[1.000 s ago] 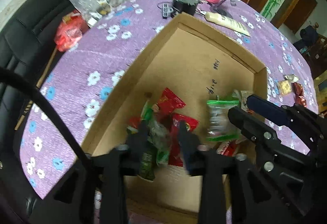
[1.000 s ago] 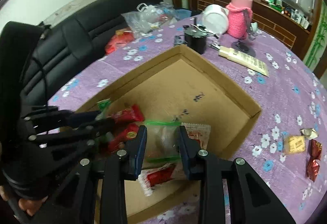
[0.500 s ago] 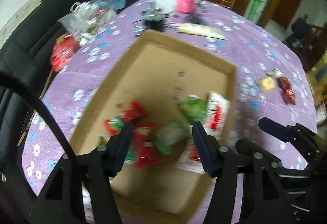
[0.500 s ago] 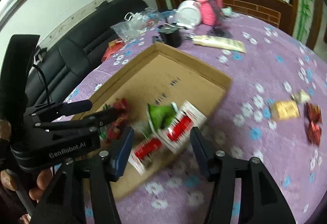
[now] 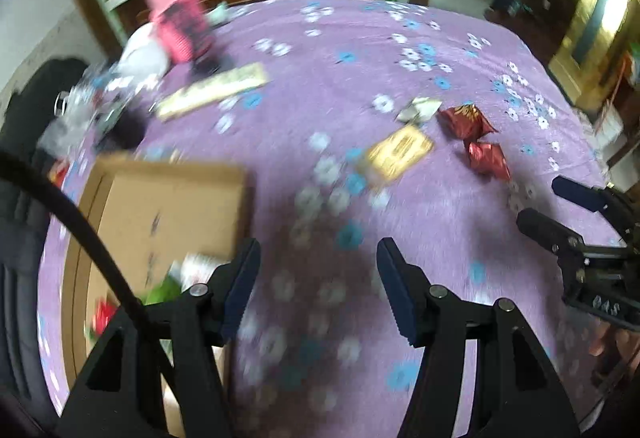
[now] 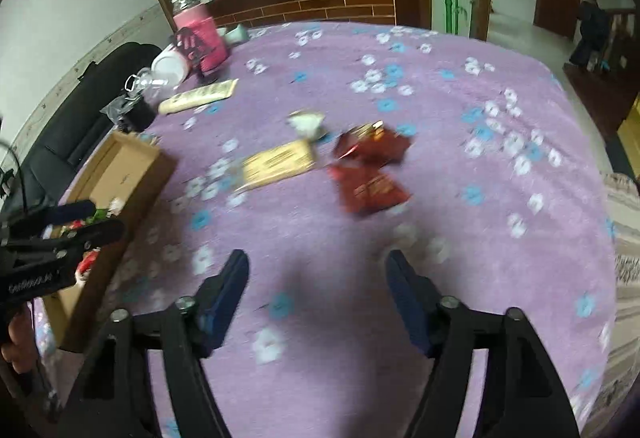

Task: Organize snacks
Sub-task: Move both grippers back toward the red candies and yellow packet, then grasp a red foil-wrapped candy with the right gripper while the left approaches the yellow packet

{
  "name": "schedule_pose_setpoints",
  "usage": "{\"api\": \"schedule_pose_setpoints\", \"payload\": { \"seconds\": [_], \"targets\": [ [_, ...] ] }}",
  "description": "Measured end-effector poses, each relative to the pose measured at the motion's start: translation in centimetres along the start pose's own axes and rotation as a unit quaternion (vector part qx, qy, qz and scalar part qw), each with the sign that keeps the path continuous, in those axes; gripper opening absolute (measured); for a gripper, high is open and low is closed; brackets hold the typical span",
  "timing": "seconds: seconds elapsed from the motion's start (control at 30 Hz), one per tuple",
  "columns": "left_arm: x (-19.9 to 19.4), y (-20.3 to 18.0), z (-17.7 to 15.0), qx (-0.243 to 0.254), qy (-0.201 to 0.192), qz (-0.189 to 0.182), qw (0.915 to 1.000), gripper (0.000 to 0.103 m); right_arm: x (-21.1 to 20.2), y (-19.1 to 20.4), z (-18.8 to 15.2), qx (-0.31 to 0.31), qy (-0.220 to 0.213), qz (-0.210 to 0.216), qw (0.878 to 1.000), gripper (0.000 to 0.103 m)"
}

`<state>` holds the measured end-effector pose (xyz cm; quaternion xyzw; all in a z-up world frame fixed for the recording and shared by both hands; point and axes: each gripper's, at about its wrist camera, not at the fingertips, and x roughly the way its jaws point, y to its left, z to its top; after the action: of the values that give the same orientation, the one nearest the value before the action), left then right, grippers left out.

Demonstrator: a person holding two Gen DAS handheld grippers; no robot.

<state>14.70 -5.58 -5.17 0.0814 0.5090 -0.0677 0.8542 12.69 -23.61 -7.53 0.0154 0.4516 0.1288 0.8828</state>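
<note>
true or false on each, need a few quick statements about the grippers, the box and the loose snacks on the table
1. Both grippers are empty. True: the left gripper and right gripper stand open over bare purple tablecloth; the right's jaws have just been opening.
2. The cardboard box is empty. False: snack packets lie in its near end.
3. Two red snack packets lie outside the box. True.
4. The yellow packet sits inside the box. False: it lies on the cloth, between the box and the red packets.
5. The pink-sleeved jar lies tipped over. False: it stands upright.
</note>
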Motion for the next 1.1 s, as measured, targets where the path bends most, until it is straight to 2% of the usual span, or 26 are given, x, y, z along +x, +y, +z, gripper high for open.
{"api": "schedule_pose_setpoints", "payload": {
  "seconds": [0.13,0.23,0.3,0.43,0.5,0.57,0.63,0.73,0.83,0.9,0.93,1.03,1.1],
  "targets": [
    [2.6,-1.6,2.8,0.029,0.004,0.007,0.9996,0.062,1.4,-1.6,1.2,-0.011,-0.012,0.008,1.0,0.076],
    [3.9,-2.3,4.6,0.053,0.005,0.005,0.9986,0.062,3.3,-1.8,2.0,-0.028,-0.005,0.014,1.0,0.076],
    [5.1,-2.4,5.6,0.066,0.02,-0.001,0.9976,0.062,4.1,-1.9,2.2,-0.04,0.0,0.019,0.999,0.076],
    [7.2,-3.2,6.8,0.104,0.04,0.01,0.9938,0.062,5.7,-2.3,2.5,-0.042,0.007,0.031,0.999,0.076],
    [8.2,-4.0,7.1,0.126,0.038,0.024,0.991,0.062,6.2,-2.5,2.7,-0.041,0.007,0.037,0.998,0.076],
    [8.8,-4.4,7.5,0.137,0.045,0.013,0.9894,0.062,6.6,-2.5,2.7,-0.047,0.006,0.036,0.998,0.076],
    [9.4,-4.9,8.0,0.15,0.048,0.017,0.9874,0.064,7.0,-2.2,2.6,-0.062,0.009,0.032,0.998,0.066],
    [9.8,-5.3,9.1,0.161,0.055,0.027,0.985,0.066,7.3,-2.0,2.4,-0.077,0.011,0.031,0.997,0.058],
    [8.6,-5.0,9.8,0.176,0.035,0.045,0.9828,0.066,7.2,-2.5,2.5,-0.065,0.014,0.046,0.997,0.056],
    [8.3,-4.9,10.3,0.195,0.028,0.059,0.9787,0.07,7.2,-2.7,2.5,-0.064,0.015,0.049,0.997,0.056],
    [8.6,-4.9,10.3,0.207,0.038,0.057,0.976,0.074,7.1,-2.7,2.4,-0.066,0.015,0.05,0.996,0.056],
    [10.1,-5.4,9.8,0.248,0.062,0.077,0.9637,0.074,7.2,-2.9,2.5,-0.058,0.014,0.056,0.997,0.056],
    [10.5,-5.7,9.3,0.268,0.053,0.095,0.9571,0.078,7.3,-2.9,2.7,-0.057,0.015,0.058,0.997,0.056]
  ]
}}
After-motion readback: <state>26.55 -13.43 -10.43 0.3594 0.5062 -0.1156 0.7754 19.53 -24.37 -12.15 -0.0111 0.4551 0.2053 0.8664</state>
